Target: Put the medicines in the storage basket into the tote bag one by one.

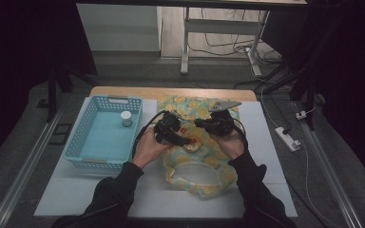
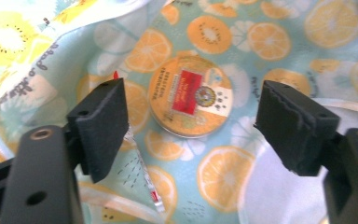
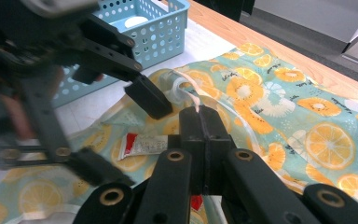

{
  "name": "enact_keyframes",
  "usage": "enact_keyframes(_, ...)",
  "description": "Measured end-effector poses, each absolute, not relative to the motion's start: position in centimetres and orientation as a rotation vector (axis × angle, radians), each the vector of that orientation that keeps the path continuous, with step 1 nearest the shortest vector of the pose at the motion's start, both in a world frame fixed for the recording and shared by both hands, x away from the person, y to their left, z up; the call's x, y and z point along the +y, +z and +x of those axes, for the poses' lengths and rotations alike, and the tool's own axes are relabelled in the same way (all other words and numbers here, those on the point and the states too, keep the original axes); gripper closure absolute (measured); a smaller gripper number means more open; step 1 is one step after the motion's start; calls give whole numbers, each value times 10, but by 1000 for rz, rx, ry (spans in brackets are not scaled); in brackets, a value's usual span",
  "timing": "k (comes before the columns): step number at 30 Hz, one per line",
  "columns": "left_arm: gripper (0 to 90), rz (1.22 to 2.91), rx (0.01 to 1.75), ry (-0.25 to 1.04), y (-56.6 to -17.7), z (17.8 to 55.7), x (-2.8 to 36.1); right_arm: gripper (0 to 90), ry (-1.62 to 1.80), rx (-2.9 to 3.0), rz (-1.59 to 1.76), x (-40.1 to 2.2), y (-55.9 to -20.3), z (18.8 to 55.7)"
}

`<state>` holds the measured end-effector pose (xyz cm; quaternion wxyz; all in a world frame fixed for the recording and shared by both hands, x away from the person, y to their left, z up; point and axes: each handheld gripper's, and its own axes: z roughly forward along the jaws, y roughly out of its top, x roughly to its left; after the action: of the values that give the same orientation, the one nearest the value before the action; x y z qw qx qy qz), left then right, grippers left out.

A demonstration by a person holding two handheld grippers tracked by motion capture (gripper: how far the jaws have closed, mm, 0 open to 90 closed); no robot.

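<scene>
Lying between open left claw [image 2: 191, 121] pads, untouched: round tin [image 2: 191, 96].

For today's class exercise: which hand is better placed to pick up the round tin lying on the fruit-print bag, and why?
Left, probably. The left tongs stand open directly over the round tin, nothing between them. The right tongs are shut on the bag's edge, so that hand is busy.
</scene>
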<state>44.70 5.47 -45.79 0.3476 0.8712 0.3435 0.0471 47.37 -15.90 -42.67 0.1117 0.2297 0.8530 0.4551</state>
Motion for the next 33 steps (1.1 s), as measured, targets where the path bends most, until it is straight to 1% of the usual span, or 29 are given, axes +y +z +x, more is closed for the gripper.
enact_keyframes(2, 201, 2244, 888, 107, -456, 444, 58, 900, 1334, 2505, 671, -159, -427, 474)
enact_keyframes(4, 188, 2240, 889, 94, -454, 442, 61, 900, 1332, 2506, 668, -159, -427, 474)
enact_keyframes(9, 109, 2211, 868, 83, -449, 436, 70, 900, 1321, 2515, 659, -159, -426, 473)
enact_keyframes(18, 15, 2211, 826, 65, -443, 429, 87, 900, 1321, 2515, 661, -159, -426, 473)
enact_keyframes(24, 0, 2189, 838, 73, -441, 427, 103, 900, 1319, 2519, 662, -159, -427, 473)
enact_keyframes(33, 0, 2141, 891, 126, -438, 425, 133, 900, 1316, 2522, 664, -159, -427, 474)
